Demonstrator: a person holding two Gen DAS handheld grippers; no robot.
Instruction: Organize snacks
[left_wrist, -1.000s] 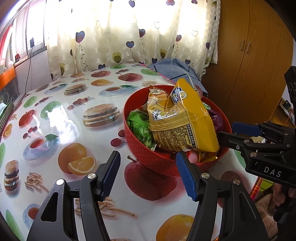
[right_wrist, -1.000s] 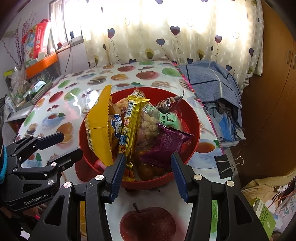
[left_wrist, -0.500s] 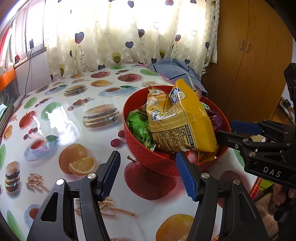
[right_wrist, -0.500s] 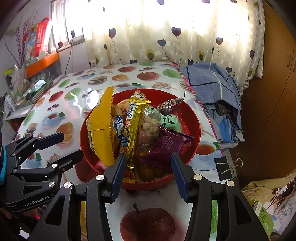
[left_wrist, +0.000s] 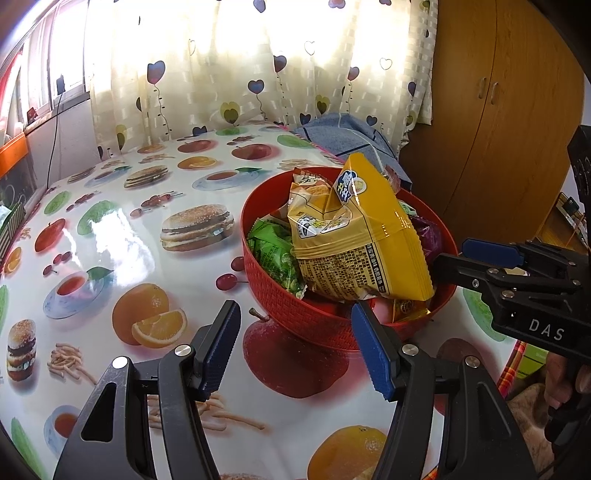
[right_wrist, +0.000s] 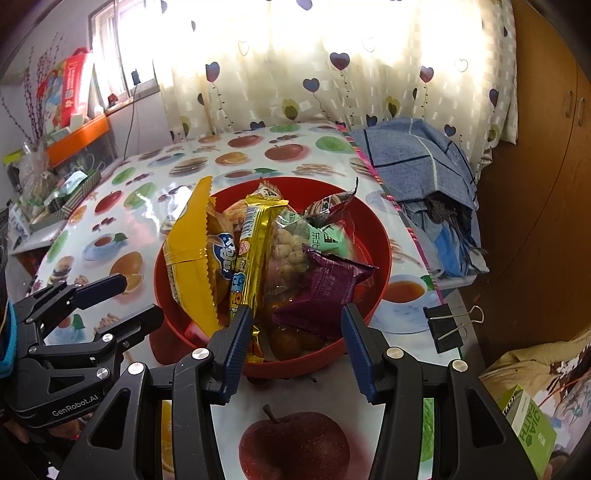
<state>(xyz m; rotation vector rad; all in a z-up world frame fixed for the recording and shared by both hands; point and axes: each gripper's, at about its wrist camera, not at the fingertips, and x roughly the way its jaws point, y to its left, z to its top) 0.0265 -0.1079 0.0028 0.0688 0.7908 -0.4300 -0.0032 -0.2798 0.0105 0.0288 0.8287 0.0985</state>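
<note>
In the red bowl near the table's front edge, snack packets are lying heaped: yellow bag, gold bar, purple packet, green packet. No loose snack is showing on the cloth. Left gripper and right gripper are hovering beside the bowl, jaws spread, carrying nothing. This is fitting either snacks already gathered or a heap awaiting sorting.
</note>
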